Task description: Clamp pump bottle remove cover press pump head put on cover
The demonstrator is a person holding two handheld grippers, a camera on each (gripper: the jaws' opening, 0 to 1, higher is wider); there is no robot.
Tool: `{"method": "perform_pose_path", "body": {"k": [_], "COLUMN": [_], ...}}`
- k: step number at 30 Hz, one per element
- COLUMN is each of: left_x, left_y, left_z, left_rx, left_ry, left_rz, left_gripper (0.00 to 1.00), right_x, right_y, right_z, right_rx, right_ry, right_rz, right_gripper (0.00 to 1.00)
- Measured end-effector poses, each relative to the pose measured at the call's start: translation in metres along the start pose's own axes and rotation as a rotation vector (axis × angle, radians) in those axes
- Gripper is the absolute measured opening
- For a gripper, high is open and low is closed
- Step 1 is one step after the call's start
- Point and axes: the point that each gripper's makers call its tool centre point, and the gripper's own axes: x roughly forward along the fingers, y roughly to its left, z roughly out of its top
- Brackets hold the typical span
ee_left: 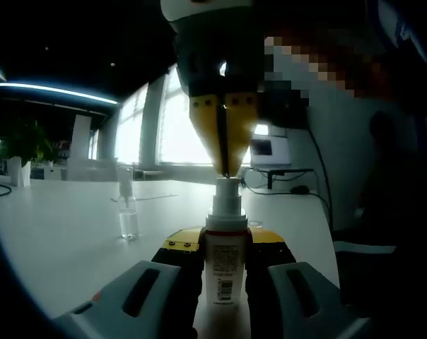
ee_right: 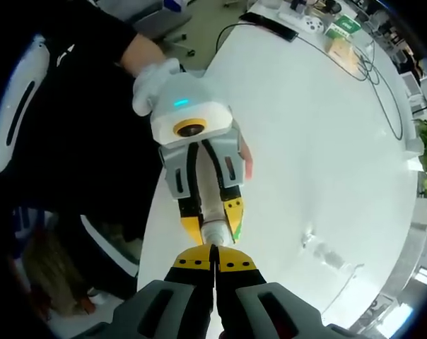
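Observation:
A white pump bottle (ee_left: 223,265) stands upright between the fingers of my left gripper (ee_left: 224,244), which is shut on its body. Its cover is off and the white pump head (ee_left: 226,186) is bare. My right gripper (ee_left: 225,169) comes down from above, jaws shut together, its yellow tips touching the top of the pump head. In the right gripper view my right gripper (ee_right: 214,256) points down at the bottle (ee_right: 215,232) held in my left gripper (ee_right: 213,224). The clear cover (ee_left: 128,220) stands on the table to the left, also visible as the cover (ee_right: 325,255) in the right gripper view.
The white table (ee_right: 326,127) has its curved edge close beside the bottle. A gloved hand (ee_right: 153,81) holds the left gripper. Cables (ee_right: 372,78) and boxes lie at the far end. A potted plant (ee_left: 22,152) and a screen (ee_left: 268,150) stand at the back.

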Motion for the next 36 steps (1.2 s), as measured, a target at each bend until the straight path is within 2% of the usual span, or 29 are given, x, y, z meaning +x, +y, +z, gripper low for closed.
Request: {"method": "perform_pose_path", "body": {"k": [11, 15, 22, 36], "left_x": [-0.0001, -0.0003, -0.0003, -0.0003], "left_y": [0.0001, 0.0001, 0.0000, 0.0001], "left_z": [0.0001, 0.0002, 0.0001, 0.0001], "left_rx": [0.000, 0.000, 0.000, 0.001], "left_ry": [0.000, 0.000, 0.000, 0.000], "left_rz": [0.000, 0.000, -0.001, -0.001], "left_gripper": [0.13, 0.13, 0.13, 0.13], "right_x": [0.0055, 0.0051, -0.0011, -0.0014], "right_y": [0.0004, -0.0004, -0.0002, -0.0002], "right_z": [0.0010, 0.0007, -0.0006, -0.0004], "right_rx": [-0.001, 0.027, 0.024, 0.023], "right_ry": [0.016, 0.001, -0.045, -0.047], "right_rz": [0.010, 0.012, -0.003, -0.001], "right_gripper": [0.00, 0.00, 0.00, 0.00]}}
